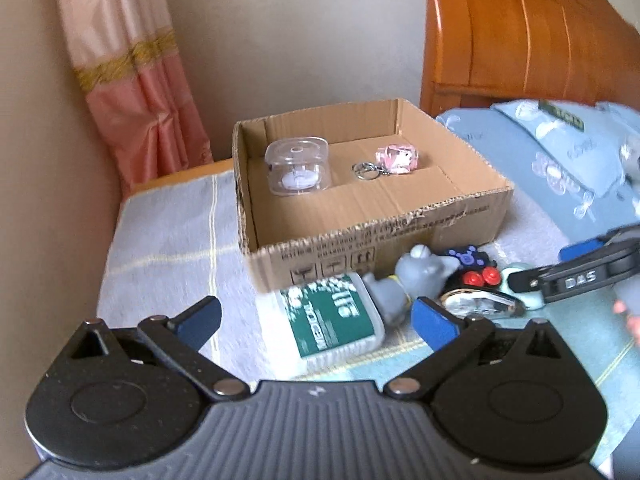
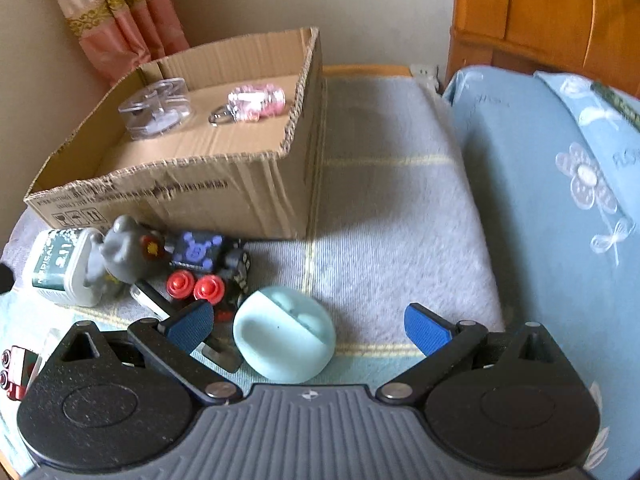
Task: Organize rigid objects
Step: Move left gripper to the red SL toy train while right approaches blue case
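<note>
A cardboard box [image 1: 400, 224] stands on the grey blanket and holds a clear plastic case [image 1: 298, 168] and a pink keychain [image 1: 394, 160]. Along its front lie a white tub with a green label [image 1: 336, 320], a grey toy figure [image 1: 420, 276] and a black toy car with red wheels [image 1: 474, 270]. My left gripper [image 1: 318, 318] hangs open over the tub and holds nothing. My right gripper [image 2: 308, 324] is open, with a pale teal round case [image 2: 284, 336] lying between its fingers, and neither pad touches it. One right finger [image 1: 572, 282] shows in the left wrist view.
A blue flowered pillow [image 2: 560, 184] and an orange wooden headboard [image 2: 540, 12] fill the right side. A pink curtain [image 1: 132, 80] hangs at the back left. A red and white item [image 2: 16, 368] lies at the lower left, and a shiny oval object [image 1: 480, 302] lies near the car.
</note>
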The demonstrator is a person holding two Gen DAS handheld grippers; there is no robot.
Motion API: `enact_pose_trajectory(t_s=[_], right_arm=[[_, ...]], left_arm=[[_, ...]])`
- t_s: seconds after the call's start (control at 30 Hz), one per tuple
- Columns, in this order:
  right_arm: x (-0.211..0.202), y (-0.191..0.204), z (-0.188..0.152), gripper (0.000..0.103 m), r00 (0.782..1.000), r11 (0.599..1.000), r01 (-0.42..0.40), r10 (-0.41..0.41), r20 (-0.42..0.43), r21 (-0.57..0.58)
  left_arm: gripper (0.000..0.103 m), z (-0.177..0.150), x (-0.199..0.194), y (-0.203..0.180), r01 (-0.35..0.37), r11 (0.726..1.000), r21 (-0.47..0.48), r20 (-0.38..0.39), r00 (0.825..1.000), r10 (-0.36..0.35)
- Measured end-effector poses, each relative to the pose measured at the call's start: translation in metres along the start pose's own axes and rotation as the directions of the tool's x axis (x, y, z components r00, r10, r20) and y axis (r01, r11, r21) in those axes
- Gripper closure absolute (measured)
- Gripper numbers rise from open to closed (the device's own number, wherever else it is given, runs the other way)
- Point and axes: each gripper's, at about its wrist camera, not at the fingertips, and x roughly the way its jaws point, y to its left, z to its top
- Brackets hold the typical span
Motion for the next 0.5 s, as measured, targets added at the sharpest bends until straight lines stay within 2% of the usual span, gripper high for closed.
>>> enact_pose_trajectory(t_s=[0.17,0.27,0.37,0.5], right_arm=[[0.01,0.0,-0.005,0.0,1.0,1.0,0.012,-0.012,-0.012,0.029],[0.013,0.01,-0.009,0.0,0.998,0.998,0.062,-0.062,0.007,-0.02],[0.014,0.015,-0.017,0.0,0.993,0.99,0.118,-0.117,0.023,-0.081],[0.005,0.002,-0.027,0.0,0.995,0.989,0.096,-0.092,0.046,-0.113]], left_arm=[[0.002,-0.016,-0.012,-0.001,0.005,0.998,-0.065,0.041,0.999,-0.003],[0.002,-0.022,-0.016,0.0,0.006,0.997,-0.077,0.06,0.998,-0.002],[0.002,-0.027,-0.017,-0.001,-0.002,0.999,-0.054,0.051,0.999,0.005],[0.002,-0.037,-0.021,-0.001,-0.022,1.0,-0.004,0.055,0.998,0.022]])
